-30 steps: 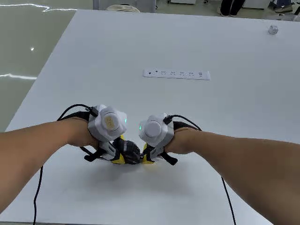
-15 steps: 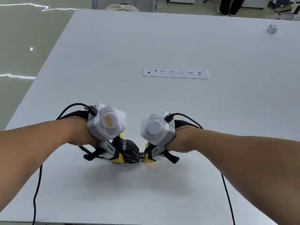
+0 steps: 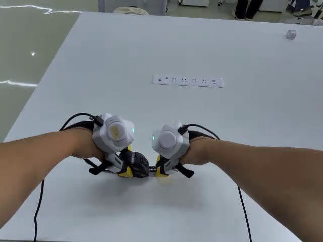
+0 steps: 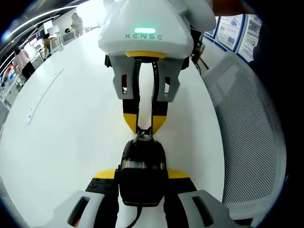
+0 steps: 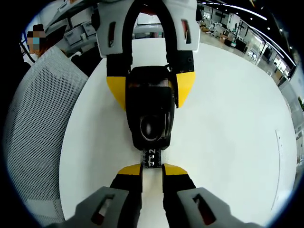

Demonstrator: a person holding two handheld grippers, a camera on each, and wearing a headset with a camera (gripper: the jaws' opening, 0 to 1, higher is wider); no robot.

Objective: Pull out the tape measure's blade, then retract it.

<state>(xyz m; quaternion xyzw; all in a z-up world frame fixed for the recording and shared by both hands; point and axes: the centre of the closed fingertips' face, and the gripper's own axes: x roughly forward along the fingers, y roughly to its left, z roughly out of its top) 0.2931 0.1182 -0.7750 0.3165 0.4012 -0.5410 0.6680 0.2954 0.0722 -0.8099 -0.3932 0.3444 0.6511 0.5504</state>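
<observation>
Low on the white table point(image 3: 212, 116), the two grippers face each other tip to tip. My left gripper point(image 3: 132, 166) is shut on the black tape measure point(image 3: 139, 162); its yellow-tipped jaws clamp the case point(image 4: 142, 175) from both sides. My right gripper point(image 3: 159, 170) is shut on the end of the blade point(image 5: 152, 159), where a "2" mark shows just outside the case point(image 5: 151, 121). Only a short stub of blade point(image 4: 143, 138) spans the gap between case and right gripper point(image 4: 144, 127). The left gripper point(image 5: 151, 90) enters the right gripper view from above.
A white power strip point(image 3: 187, 80) lies mid-table, beyond the grippers. A small grey object point(image 3: 290, 34) sits at the far right corner. Black cables point(image 3: 75, 118) trail from both grippers. The table's left edge borders a green floor point(image 3: 25, 45). A mesh chair point(image 4: 247, 142) stands behind.
The two grippers have drawn slightly apart, so a little more blade shows between them. The left gripper keeps its hold on the case.
</observation>
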